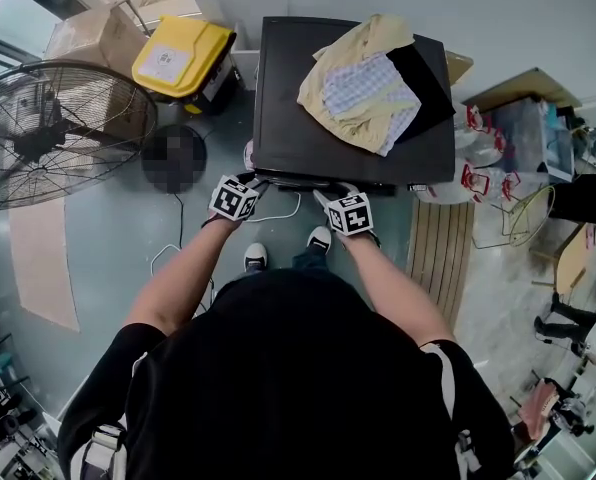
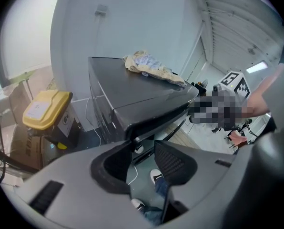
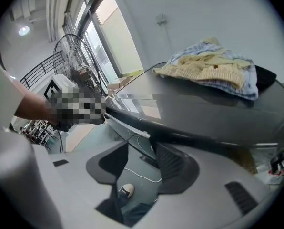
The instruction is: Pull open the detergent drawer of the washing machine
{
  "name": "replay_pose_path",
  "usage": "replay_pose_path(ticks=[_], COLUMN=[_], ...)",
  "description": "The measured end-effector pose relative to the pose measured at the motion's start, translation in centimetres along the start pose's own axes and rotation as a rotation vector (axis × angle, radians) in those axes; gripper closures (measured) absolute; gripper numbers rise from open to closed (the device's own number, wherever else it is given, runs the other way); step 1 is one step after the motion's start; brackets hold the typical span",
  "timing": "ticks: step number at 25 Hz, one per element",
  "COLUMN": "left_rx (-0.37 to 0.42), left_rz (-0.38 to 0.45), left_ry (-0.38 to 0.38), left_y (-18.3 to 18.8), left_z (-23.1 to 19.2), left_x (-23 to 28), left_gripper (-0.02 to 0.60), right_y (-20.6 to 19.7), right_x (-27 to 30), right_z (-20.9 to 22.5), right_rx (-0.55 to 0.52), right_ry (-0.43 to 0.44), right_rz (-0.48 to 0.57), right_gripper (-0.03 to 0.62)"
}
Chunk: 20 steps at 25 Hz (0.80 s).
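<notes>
The dark washing machine (image 1: 308, 128) stands just ahead of me, with a pile of yellow, checked and black clothes (image 1: 363, 83) on its top. Its front panel is tucked under the top's edge in the head view, so I cannot make out the detergent drawer. My left gripper (image 1: 254, 180) is at the left of the front edge (image 2: 151, 120), my right gripper (image 1: 328, 194) near the middle. In the left gripper view the left gripper (image 2: 142, 149) has its jaws apart just under that lip. The right gripper (image 3: 142, 151) also shows a gap below the edge (image 3: 147, 135). Nothing is pinched.
A large floor fan (image 1: 48, 133) stands at the left, with a yellow-lidded bin (image 1: 183, 58) and a cardboard box (image 1: 93, 33) behind it. A white cable (image 1: 278, 213) lies on the floor by my shoes (image 1: 256, 258). A wooden mat (image 1: 440, 258) and clutter (image 1: 518, 138) are at the right.
</notes>
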<state>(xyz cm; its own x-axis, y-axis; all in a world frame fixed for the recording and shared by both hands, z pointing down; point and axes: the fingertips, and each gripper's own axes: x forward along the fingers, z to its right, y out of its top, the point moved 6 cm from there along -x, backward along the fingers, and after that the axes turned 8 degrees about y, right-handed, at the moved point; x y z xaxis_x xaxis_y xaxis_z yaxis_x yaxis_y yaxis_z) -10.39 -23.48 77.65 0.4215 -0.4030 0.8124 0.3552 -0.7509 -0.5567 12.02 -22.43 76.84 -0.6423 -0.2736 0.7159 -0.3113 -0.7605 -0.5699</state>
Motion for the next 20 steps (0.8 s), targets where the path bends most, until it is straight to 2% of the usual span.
replay_pose_path(ticks=[10, 20], left_rx=[-0.013, -0.018], left_rz=[0.001, -0.007], left_ry=[0.002, -0.003], left_y=[0.04, -0.05], left_z=[-0.19, -0.25], left_x=[-0.02, -0.06], left_gripper=[0.434, 0.436], right_y=[0.09, 0.08], right_x=[0.07, 0.06], right_z=[0.37, 0.51], right_rx=[0.016, 0.028], right_ry=[-0.025, -0.031], right_rz=[-0.002, -0.002], right_gripper=[0.456, 0.476])
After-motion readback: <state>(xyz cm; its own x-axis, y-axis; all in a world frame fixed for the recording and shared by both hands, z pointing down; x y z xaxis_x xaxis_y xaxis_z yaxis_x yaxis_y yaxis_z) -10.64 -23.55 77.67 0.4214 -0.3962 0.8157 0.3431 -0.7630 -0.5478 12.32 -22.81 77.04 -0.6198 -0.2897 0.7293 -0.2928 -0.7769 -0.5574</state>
